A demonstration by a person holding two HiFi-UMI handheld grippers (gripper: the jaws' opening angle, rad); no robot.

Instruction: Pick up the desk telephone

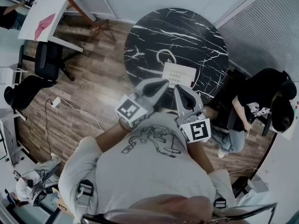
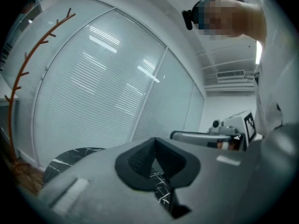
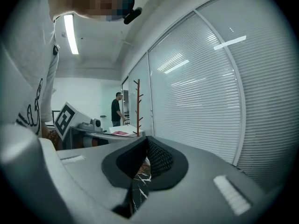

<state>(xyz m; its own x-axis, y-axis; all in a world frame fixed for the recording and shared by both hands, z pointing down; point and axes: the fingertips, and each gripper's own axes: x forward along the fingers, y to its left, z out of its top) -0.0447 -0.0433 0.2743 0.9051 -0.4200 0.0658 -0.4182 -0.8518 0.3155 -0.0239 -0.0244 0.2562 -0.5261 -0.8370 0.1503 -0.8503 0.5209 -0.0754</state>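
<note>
A white desk telephone [image 1: 178,73] lies on the near part of a round black marble table [image 1: 187,31], its cord curling behind it. Both grippers are held level just short of the table's near edge. My left gripper [image 1: 163,82] is shut and empty, with its tip near the phone's left front corner. My right gripper [image 1: 177,88] is also shut and empty, just below the phone's front edge. In the left gripper view the closed jaws [image 2: 156,146] hide all but a strip of marble; the right gripper view shows its closed jaws [image 3: 147,146] the same way. The phone appears in neither gripper view.
A person in black [image 1: 254,101] sits close to the table's right side. A white desk [image 1: 46,17], a wooden coat stand [image 3: 137,106] and black office chairs [image 1: 46,59] stand to the left. Glass walls with blinds [image 2: 107,78] lie beyond the table. A cable [image 1: 77,108] trails on the wood floor.
</note>
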